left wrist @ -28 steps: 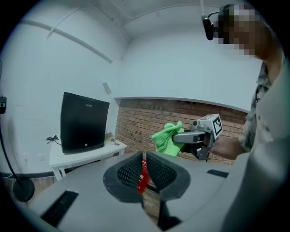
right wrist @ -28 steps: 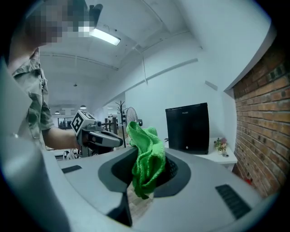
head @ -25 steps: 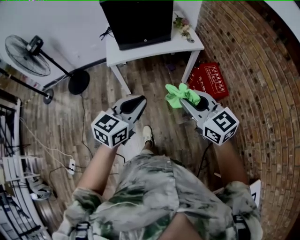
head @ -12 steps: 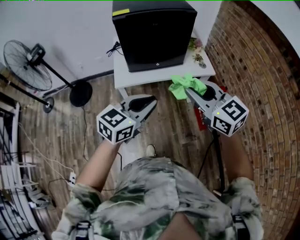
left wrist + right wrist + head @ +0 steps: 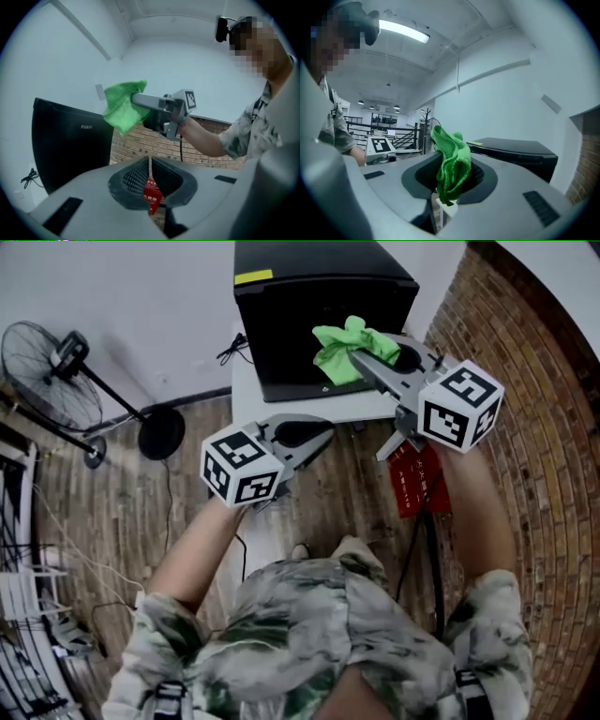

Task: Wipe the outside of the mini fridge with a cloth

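Green cloth [image 5: 349,341], bunched up, is pinched in the closed jaws of the right gripper [image 5: 359,354]. It is raised level with the top front edge of the black mini fridge [image 5: 291,296] and seems not yet to touch it, so wiping looks about to begin. The fridge fills most of a small white table [image 5: 356,407]. The left gripper [image 5: 325,432] hangs lower, off the tabletop's front edge, jaws together on nothing, probably kept out of the way.

cloth [image 5: 345,343]: green | mini fridge [image 5: 292,306]: black | wall [image 5: 544,437]: red brick
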